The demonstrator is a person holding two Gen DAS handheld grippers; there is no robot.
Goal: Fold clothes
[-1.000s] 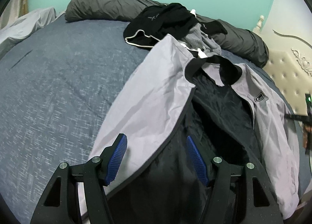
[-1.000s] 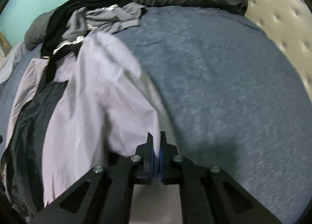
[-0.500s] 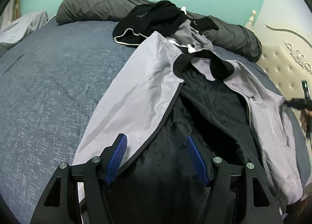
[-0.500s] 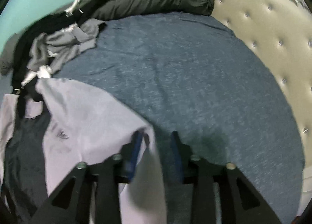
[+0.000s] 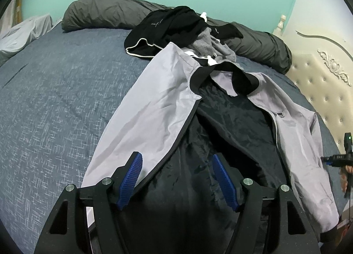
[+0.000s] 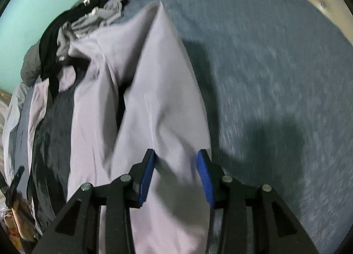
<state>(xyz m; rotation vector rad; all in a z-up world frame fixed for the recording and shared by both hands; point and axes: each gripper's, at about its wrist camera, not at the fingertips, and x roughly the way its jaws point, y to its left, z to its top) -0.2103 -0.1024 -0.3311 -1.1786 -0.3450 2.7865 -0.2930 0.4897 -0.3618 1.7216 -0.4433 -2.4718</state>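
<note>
Hovering over the jacket (image 5: 154,108), my left tongs (image 5: 176,179) hang released, blue pads wide apart above the zipper edge where the grey left panel meets the black lining. I judge they sit there because that hem is the natural place to grip for the next fold. The jacket lies unzipped and face up on the blue bed (image 5: 55,99), collar toward 12 o'clock, hem toward me at 6.

My right tongs (image 6: 176,176) are also released, jaws spread over the grey sleeve (image 6: 158,99), which runs from between the pads up toward 12 o'clock. Nothing is pinched; the cloth looks slack beneath them. I would guess the sleeve is laid out along the jacket's right side so it can be folded across the body.

At 12 o'clock beyond the collar sits a pile (image 5: 176,31) of black and grey clothes, resting against a rolled dark quilt (image 5: 99,13). They wait there, clear of the working area.

The right view is smeared by motion, so I cannot tell whether the pads touch the sleeve or float just above it. The sleeve's cuff is hidden under my own tongs. In the left view the jacket's bottom hem is cut off behind the tong arms, and the right tongs show only as a sliver at 3 o'clock.
</note>
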